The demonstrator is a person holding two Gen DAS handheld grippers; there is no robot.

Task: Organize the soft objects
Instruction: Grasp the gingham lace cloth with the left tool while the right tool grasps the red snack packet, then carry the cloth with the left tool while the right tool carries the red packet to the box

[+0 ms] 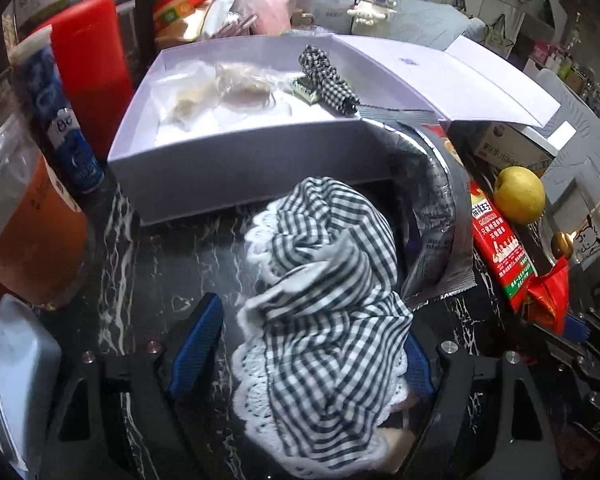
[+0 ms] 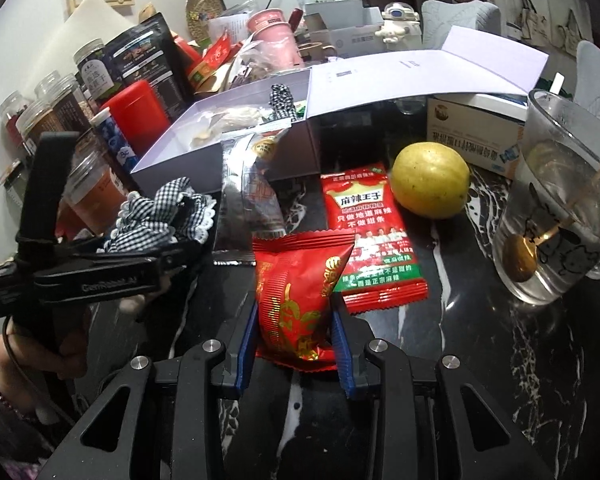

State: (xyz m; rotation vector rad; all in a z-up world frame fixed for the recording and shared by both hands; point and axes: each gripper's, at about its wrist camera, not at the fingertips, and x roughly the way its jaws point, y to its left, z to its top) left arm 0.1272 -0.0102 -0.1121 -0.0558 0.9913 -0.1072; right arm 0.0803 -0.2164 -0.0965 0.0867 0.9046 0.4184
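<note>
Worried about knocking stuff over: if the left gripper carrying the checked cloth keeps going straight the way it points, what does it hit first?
Most likely the near wall of the open white box, directly ahead of the left gripper and its checked cloth. Depth is unclear.

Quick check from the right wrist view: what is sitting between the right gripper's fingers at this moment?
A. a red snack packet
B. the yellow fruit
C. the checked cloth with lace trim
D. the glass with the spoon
A: the right gripper has its blue fingers pressed on either side of the red snack packet, while the yellow fruit lies apart, farther back on the table.
</note>
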